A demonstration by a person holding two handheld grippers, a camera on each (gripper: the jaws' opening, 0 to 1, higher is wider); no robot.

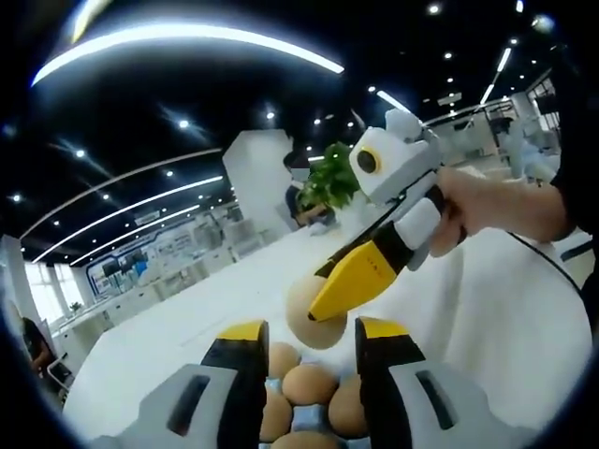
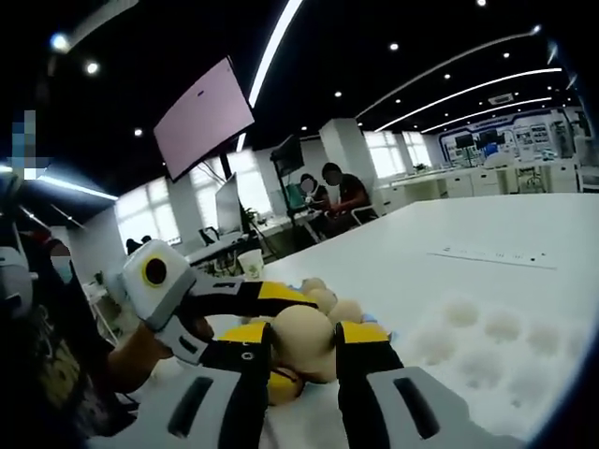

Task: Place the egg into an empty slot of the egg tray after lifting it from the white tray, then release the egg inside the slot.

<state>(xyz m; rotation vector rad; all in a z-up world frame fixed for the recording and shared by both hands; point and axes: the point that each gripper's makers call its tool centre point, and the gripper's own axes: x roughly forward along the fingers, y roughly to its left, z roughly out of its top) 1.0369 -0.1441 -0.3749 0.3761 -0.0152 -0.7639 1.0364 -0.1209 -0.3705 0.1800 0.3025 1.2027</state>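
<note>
The egg (image 2: 305,341) sits clamped between my right fingers (image 2: 303,360), raised off the table (image 2: 449,281); its pale shell fills the gap between the two yellow-tipped pads. In the left gripper view the same egg (image 1: 314,318) hangs in the air just above a cluster of other eggs (image 1: 309,383), with one yellow fingertip of my right gripper (image 1: 329,299) lying across its front. My hand (image 1: 487,201) grips the white body of that tool, coming in from the right.

My left fingers (image 1: 309,351) stand apart with nothing between them, pointing over the cluster; those eggs lie close together, touching, on something bluish whose shape I cannot make out. In the right gripper view my left gripper (image 2: 281,304) reaches in from the left, its yellow fingers beside the held egg, with more eggs (image 2: 323,299) just behind.

To the right of my right fingers lies the white tray (image 2: 496,341), its round dimples bare. A paper cup (image 2: 251,265) stands farther back, near monitors (image 2: 229,210) and seated people (image 2: 337,192). A green plant (image 1: 329,178) shows behind my right tool.
</note>
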